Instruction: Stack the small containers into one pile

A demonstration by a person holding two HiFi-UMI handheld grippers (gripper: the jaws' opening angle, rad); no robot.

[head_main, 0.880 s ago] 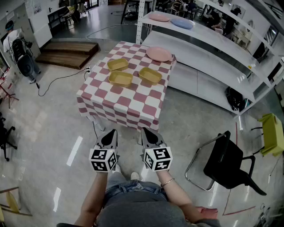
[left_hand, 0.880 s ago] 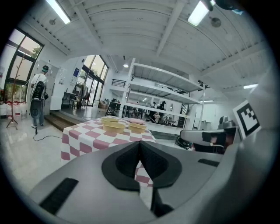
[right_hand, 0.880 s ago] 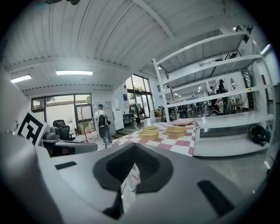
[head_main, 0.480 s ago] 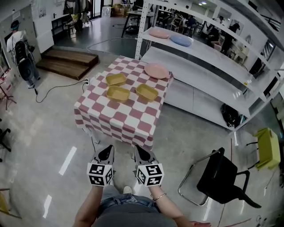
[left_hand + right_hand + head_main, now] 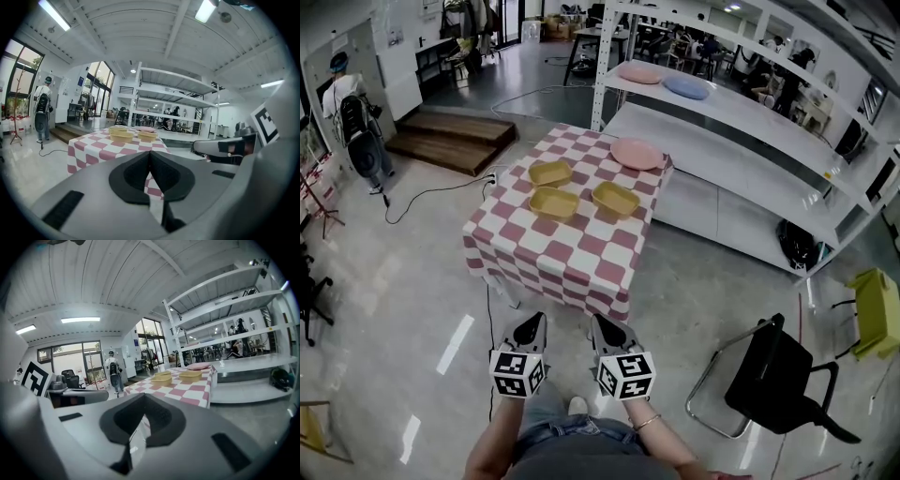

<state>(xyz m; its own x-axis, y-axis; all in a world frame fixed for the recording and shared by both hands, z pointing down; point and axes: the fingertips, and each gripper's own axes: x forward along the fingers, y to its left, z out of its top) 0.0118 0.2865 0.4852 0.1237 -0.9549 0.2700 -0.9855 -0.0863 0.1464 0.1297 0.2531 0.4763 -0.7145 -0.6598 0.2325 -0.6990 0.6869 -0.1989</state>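
Cut off at the head view's near edge: the person [image 5: 581, 450], shown only down to the waist. Hidden under the checked cloth [image 5: 553, 277]: the legs of the surface [image 5: 581, 230]. Too small and overlapping in the left gripper view to tell the yellow containers [image 5: 122, 136] apart. Screened there by the left gripper [image 5: 150, 153]: the cloth's near lower part. Sliced by the right edge: a yellow-green chair [image 5: 877, 305].

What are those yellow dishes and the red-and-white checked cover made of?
The three yellow containers look like matte plastic: one even colour, thin moulded rims, no glare. The checked cover seems cloth, as it hangs over the edges in soft folds, though vinyl is possible.
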